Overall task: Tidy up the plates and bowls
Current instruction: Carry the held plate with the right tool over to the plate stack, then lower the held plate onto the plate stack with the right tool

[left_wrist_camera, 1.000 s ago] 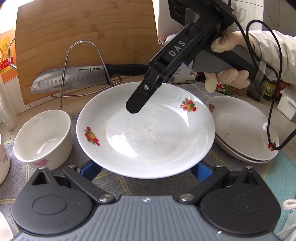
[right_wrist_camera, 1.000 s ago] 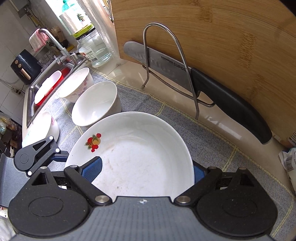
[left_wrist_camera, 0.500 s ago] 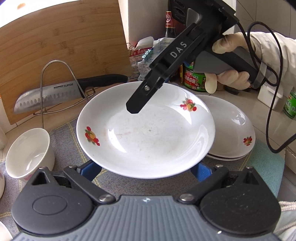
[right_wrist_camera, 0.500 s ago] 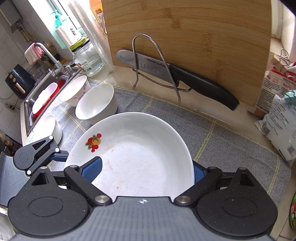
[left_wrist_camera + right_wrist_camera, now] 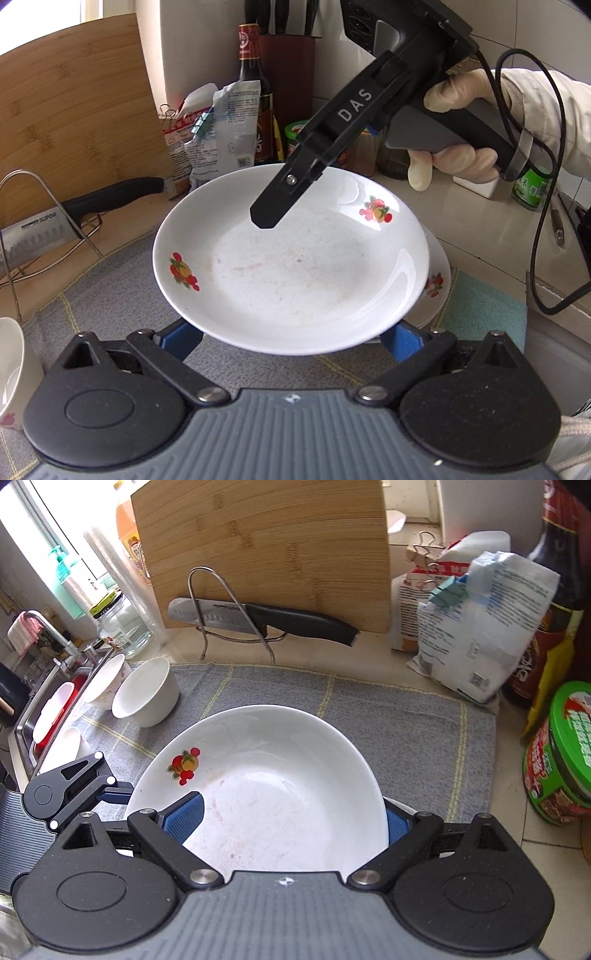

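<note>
A white plate with fruit prints (image 5: pixel 295 273) is held in the air between both grippers. My left gripper (image 5: pixel 291 341) grips its near rim from below, its blue pads wide apart under the plate. My right gripper (image 5: pixel 291 821) holds the opposite rim; one of its fingers (image 5: pixel 273 210) lies over the plate's top. The same plate fills the right wrist view (image 5: pixel 269 797). A stack of matching plates (image 5: pixel 437 288) sits just beneath its right edge. White bowls (image 5: pixel 146 692) stand at the mat's left.
A grey mat (image 5: pixel 369 716) covers the counter. A knife (image 5: pixel 266 622) rests on a wire rack before a bamboo board (image 5: pixel 266 550). Bags (image 5: pixel 480 627), a sauce bottle (image 5: pixel 255 92) and a green tin (image 5: pixel 561 753) stand at the back right. A sink (image 5: pixel 48 709) is left.
Both grippers have carried the plate to the right, away from the bowls and knife rack, until it hangs over the stacked plates. The grip is unchanged.
</note>
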`<action>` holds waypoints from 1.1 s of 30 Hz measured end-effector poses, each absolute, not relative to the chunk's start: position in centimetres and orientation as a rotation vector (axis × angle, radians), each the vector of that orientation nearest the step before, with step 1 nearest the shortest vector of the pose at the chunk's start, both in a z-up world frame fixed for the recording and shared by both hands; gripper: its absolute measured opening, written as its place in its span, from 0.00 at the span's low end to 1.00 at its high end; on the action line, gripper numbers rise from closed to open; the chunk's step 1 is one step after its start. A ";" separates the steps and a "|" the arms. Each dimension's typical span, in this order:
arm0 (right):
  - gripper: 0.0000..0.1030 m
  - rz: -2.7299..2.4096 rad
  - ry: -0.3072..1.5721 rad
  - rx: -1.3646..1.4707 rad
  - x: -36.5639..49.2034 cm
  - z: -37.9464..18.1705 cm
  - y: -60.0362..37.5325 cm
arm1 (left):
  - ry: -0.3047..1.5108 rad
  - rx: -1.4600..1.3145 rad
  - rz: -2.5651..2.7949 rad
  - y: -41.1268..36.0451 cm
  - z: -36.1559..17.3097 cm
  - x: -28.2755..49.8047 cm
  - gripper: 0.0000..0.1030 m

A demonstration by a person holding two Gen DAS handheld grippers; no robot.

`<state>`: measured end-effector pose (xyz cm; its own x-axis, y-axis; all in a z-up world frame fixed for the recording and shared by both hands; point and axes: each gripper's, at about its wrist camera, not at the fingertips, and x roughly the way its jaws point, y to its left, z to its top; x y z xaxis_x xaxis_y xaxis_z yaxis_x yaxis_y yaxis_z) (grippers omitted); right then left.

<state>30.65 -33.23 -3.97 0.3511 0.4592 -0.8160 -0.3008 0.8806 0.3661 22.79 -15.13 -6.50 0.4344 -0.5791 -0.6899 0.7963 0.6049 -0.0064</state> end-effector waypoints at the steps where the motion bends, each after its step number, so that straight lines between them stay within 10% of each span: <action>1: 0.95 0.485 1.108 0.166 30.4 -4.0 -33.5 | 0.706 0.349 -0.892 -15.5 -6.5 22.7 0.98; 33: 0.96 0.275 1.122 0.281 25.8 -5.6 -39.6 | 0.710 0.447 -1.078 -20.4 -8.4 22.7 0.98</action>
<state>25.81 -39.64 -5.64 0.4079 0.3547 -0.8413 -0.0748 0.9313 0.3564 22.71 -20.44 -8.45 0.2883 -0.6372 -0.7148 0.9083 0.4182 -0.0064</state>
